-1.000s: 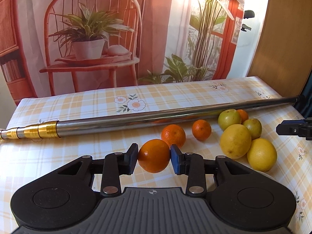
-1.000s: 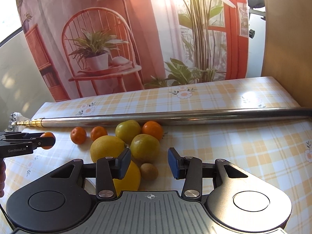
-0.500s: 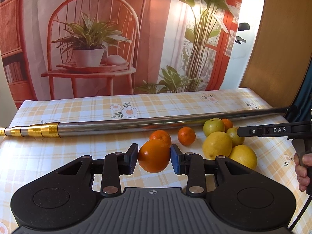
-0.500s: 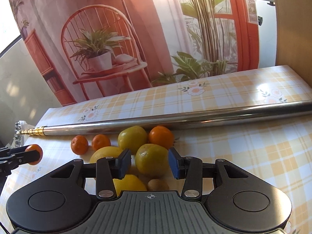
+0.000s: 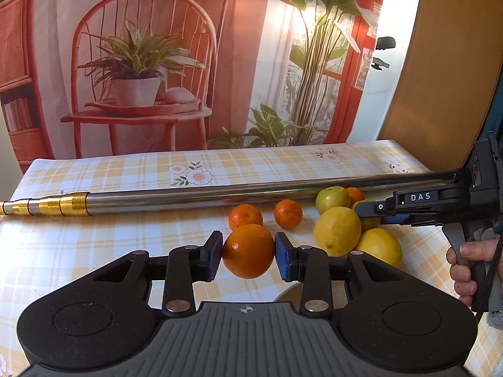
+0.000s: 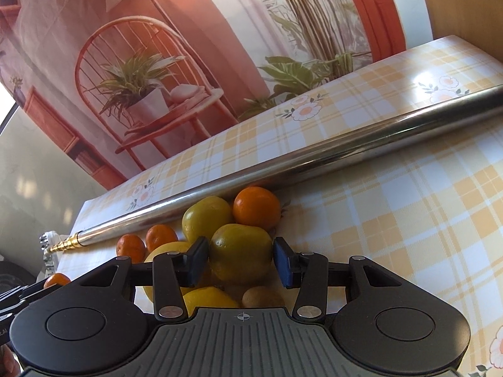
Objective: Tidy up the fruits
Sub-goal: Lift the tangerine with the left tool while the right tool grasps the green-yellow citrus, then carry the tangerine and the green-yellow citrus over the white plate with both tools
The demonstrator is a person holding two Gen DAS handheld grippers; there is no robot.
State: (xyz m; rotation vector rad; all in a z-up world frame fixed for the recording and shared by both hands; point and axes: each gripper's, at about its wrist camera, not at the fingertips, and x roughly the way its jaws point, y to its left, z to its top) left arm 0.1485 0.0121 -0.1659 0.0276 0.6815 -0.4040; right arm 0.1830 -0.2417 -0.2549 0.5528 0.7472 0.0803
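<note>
Left hand-held gripper [image 5: 248,251] pinches a round orange fruit [image 5: 248,250], lifted off the plaid-cloth bench [image 5: 125,169]. Right hand-held gripper [image 6: 240,259] is spread around a yellow-green citrus [image 6: 240,257] in the pile by the long steel pole [image 6: 283,169]; contact unclear. Mostly unsorted: lemons and tangerines are clustered, no destination visible. Readable: "DAS" on the right tool.
</note>
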